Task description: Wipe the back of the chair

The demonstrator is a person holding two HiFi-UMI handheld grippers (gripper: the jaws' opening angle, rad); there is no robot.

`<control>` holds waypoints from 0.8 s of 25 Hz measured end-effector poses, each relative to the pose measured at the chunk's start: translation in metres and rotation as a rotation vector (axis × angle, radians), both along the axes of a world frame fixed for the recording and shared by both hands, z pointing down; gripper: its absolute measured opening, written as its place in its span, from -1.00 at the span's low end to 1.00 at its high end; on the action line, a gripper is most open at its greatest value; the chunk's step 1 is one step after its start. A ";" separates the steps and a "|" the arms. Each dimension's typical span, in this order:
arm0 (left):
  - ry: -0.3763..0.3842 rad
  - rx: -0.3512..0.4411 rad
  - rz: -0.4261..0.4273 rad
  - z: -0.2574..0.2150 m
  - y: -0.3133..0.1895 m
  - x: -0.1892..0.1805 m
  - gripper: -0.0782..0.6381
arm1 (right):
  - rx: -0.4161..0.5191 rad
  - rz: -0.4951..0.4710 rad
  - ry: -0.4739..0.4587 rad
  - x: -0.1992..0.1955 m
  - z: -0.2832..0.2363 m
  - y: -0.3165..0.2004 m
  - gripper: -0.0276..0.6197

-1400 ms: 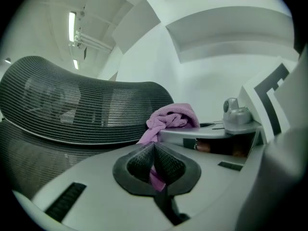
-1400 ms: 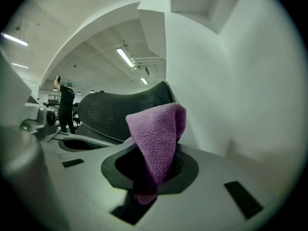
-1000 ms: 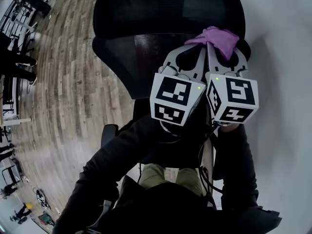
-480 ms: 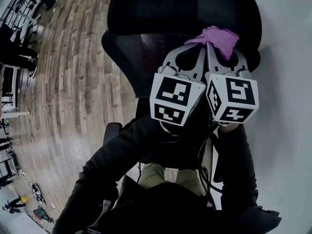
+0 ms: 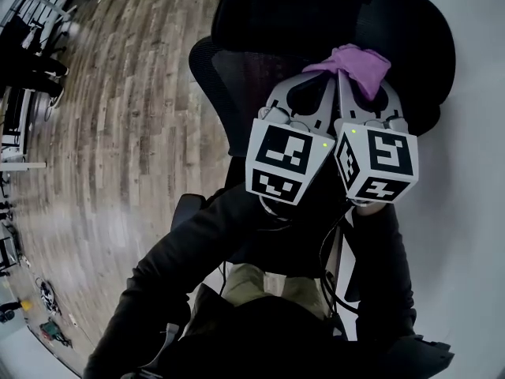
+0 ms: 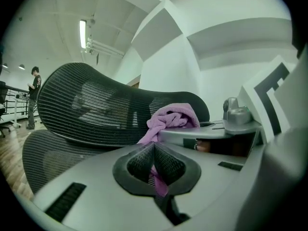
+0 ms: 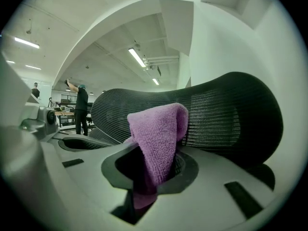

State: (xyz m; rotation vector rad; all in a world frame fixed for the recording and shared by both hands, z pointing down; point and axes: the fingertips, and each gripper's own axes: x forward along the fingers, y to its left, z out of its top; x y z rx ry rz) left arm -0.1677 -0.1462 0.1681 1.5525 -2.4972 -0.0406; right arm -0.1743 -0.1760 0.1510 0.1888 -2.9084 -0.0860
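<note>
**Q:** What is shown at the jaw tips?

**A:** A purple terry cloth [image 5: 357, 60] is seen bunched against the black mesh chair back [image 5: 252, 77], toward its right edge. The left gripper [image 5: 327, 84] and the right gripper [image 5: 348, 85] are held side by side, nearly touching. Both pairs of jaws are closed on the cloth, the left on a thin strand and the right on a thick fold.

**Q:** How is the cloth oriented?

**A:** In the right gripper view it is seen rising from the jaws and folding over toward the mesh. The chair back is formed of curved, finely ribbed panels, with the long axis running side to side.

**Q:** What room is found around the chair?

**A:** Open wood-plank floor [image 5: 118, 133] is seen past the left edge. A plain white wall [image 5: 473, 180] is seen close along the right edge.
</note>
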 end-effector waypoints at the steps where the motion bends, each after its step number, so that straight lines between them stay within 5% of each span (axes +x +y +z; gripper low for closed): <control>1: -0.002 0.000 -0.003 0.001 0.003 -0.003 -0.79 | 0.000 -0.004 -0.002 -0.003 0.001 0.003 -0.70; 20: -0.014 -0.005 -0.109 0.010 0.087 -0.062 -0.79 | -0.017 -0.114 -0.053 -0.064 0.008 0.089 -0.70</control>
